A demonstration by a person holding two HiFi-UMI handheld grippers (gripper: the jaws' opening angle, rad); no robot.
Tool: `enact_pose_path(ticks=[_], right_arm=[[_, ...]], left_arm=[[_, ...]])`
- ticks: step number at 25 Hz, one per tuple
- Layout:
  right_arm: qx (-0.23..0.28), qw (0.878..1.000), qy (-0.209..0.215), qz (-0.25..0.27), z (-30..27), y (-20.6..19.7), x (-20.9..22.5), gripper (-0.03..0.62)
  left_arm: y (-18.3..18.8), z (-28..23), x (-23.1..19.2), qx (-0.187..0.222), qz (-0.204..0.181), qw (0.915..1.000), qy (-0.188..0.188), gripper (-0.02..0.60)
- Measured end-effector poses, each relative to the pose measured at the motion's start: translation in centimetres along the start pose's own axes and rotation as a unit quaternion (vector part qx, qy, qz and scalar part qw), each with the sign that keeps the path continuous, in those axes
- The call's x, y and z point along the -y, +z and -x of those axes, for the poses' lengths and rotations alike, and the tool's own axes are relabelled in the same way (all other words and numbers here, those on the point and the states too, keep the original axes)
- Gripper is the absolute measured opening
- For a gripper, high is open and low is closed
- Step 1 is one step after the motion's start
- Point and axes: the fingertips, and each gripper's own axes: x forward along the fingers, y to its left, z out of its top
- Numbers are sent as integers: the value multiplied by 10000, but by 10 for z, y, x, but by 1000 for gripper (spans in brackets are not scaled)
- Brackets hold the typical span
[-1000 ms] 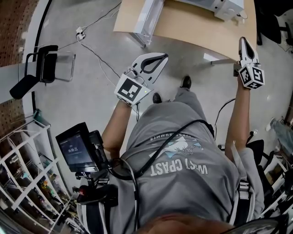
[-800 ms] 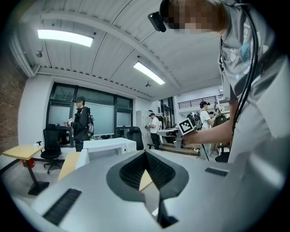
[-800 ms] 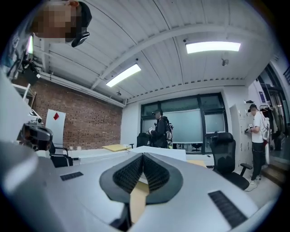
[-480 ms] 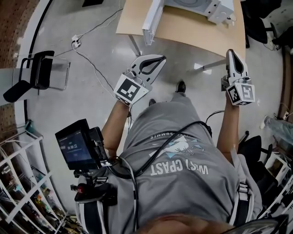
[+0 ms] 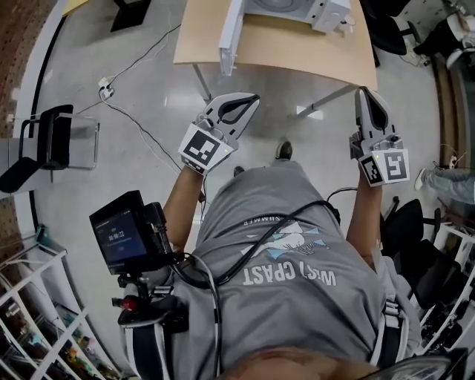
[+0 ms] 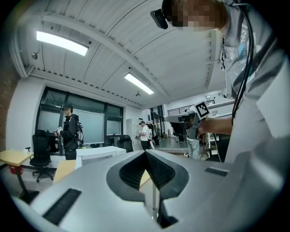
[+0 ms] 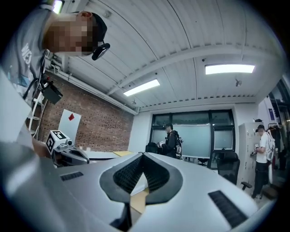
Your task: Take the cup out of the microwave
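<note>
We count two grippers, one in each hand, and both are closed with nothing between the jaws. The left gripper (image 5: pixel 254 97) and the right gripper (image 5: pixel 364 93) are held out level, well apart, with their tips toward the one bench (image 5: pixel 297 53). Each gripper carries one marker cube, the left cube (image 5: pixel 206 146) and the right cube (image 5: pixel 384 166).

On the far part of the bench stands one white microwave (image 5: pixel 288 6), cut off by the top of the head view. Its door (image 5: pixel 228 37) is swung out toward us on the left side. We cannot see the cup in any view, so we cannot tell where inside it sits or which way it points.

The open door stands ahead of the left gripper, between it and the microwave. Ahead of the right gripper we see only bare bench top, and its tip hangs just at the near edge.

On the floor to the left lies one power strip (image 5: pixel 106 90) with cables running from it, and one black chair (image 5: pixel 46 141) stands further left. One small screen (image 5: pixel 119 241) is mounted at the person's chest, and a white wire rack (image 5: pixel 30 312) fills the lower left corner.

In the left gripper view we count two people far off, one in dark clothes (image 6: pixel 69 131) and one in a white shirt (image 6: pixel 145 134).
</note>
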Motion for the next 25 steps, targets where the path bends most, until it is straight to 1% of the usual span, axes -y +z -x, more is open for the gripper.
enact_pose_path(ticks=[2,4,7,9,10,12,15,18,20,23,25], right_arm=[[-70,10000,-10,34,12,12,-18,12],[-144,9999,-8,26,23,15,-29,12],[-234,9997,-6,-14,42,4,-26,12],[-289,9996,-19,-2,57,-5,-19,12],[-323,9995,-33,26,63,-7,-18,12],[-387,9992,-62,94,70,-8,-20,12],[-432,9989,-89,159,75,-2,-25,12],[-474,9986,-144,169,81,-1,-27,12],[-506,9984,-203,138,92,-4,-26,12],[-539,9980,-318,24,126,-11,-18,12],[-566,9976,-396,-78,168,-17,-3,12]], left_arm=[[8,10,6,27,1,10000,-91,43],[13,14,14,47,0,9998,-173,43],[8,-1,29,12,38,9997,-259,43],[3,-13,43,-54,210,9993,-308,43],[2,-17,48,-55,236,9991,-341,43],[-2,-18,53,-30,133,9992,-380,43],[-8,-14,54,-175,273,9987,-383,43],[-13,-11,54,-267,274,9984,-410,43],[-20,-8,60,-367,394,9978,-394,43],[-32,-10,89,-557,510,9963,-414,43],[-34,-23,127,-709,518,9951,-457,43]])
